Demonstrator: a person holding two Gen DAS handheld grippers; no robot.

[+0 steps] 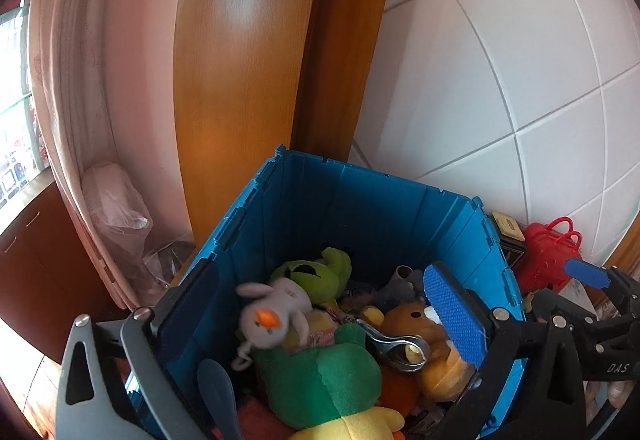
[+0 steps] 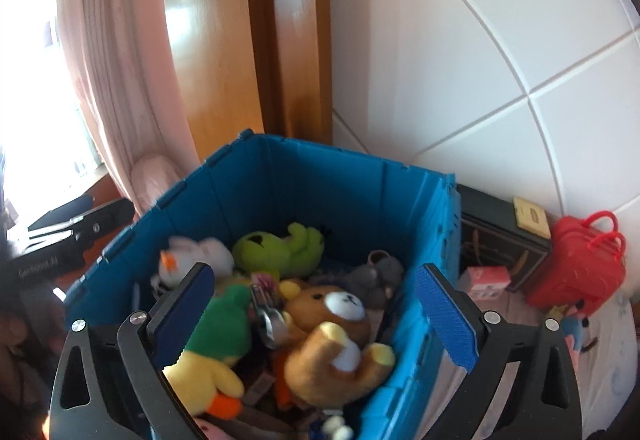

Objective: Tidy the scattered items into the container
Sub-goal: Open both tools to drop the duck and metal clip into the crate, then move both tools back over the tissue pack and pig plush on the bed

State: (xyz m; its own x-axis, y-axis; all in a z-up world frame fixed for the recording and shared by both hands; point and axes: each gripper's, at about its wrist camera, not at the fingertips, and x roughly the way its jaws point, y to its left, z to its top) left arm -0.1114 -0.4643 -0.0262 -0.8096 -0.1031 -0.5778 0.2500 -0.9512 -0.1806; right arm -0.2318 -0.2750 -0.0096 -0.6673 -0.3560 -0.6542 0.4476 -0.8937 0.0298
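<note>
Left tool (image 1: 320, 314): jaws wide, nothing between the pads; hovers over the blue crate (image 1: 360, 200), lower centre of the left wrist view.
Right tool (image 2: 316, 314): jaws wide, empty; over the crate's near-right corner, lower centre of the right wrist view.
White rabbit plush (image 1: 276, 314): blurred, above the green plush (image 1: 320, 376); looks mid-drop.
Crate contents: brown bear (image 2: 336, 336), lime frog plush (image 2: 280, 248), yellow duck (image 2: 208, 372), metal clip (image 1: 396, 348); heaped high.
Still outside: red toy basket (image 2: 576, 264), small pink box (image 2: 488, 280), right of the crate.
Risk: heap near the rim, so a plush could roll out.
Risk: right tool's blue pad (image 2: 444, 316) sits beside the crate wall; lowering could knock it.
</note>
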